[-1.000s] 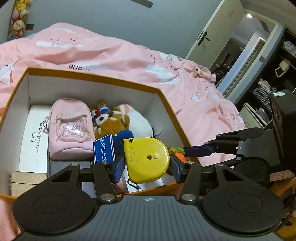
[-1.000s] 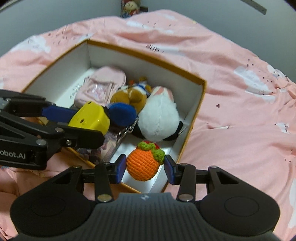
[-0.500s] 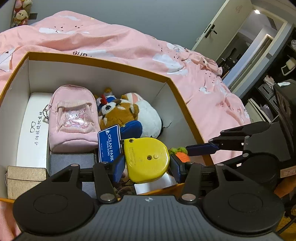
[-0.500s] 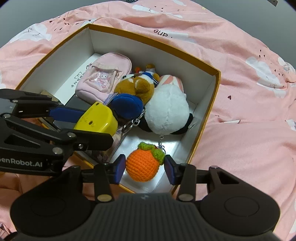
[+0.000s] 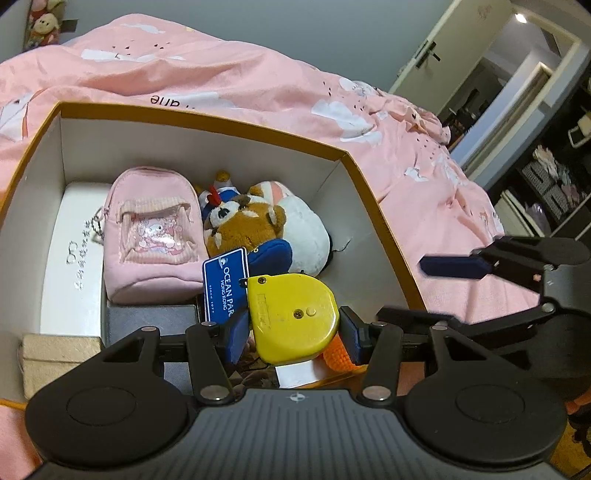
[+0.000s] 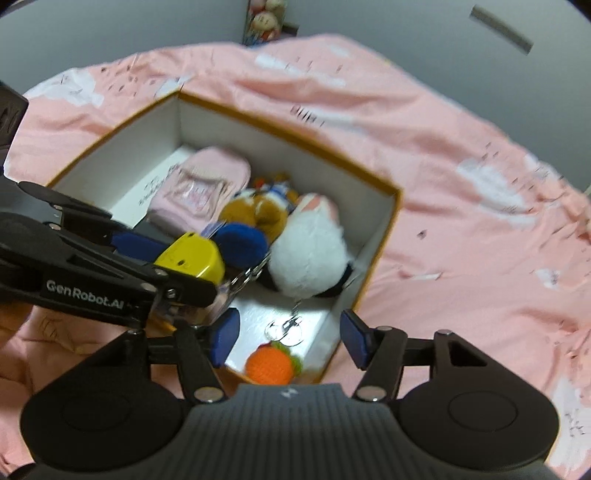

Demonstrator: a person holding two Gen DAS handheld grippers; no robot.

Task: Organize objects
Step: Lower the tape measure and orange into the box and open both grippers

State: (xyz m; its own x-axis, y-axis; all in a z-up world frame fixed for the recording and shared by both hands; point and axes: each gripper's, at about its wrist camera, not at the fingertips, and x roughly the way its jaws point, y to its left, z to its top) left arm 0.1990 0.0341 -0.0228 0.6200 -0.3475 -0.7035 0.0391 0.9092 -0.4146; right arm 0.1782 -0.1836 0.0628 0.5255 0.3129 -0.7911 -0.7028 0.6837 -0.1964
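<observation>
A home bedroom, seemingly: pink quilted bed (image 5: pixel 258 92), open door (image 5: pixel 443 48), plush toys (image 5: pixel 40 22) by the wall.

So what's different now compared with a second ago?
The right tool let go of the orange crocheted fruit; its jaws are opening and the fruit now lies in the near corner of the orange-rimmed cardboard box. The left tool grips the yellow tape measure as before.

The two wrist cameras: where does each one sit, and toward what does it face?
Left wrist: behind the left gripper, which holds the yellow tape measure over the box.
Right wrist: behind the right gripper, jaws opening above the orange crochet fruit lying inside.
Shared: box, tape measure, plush toys, each other's gripper.
</observation>
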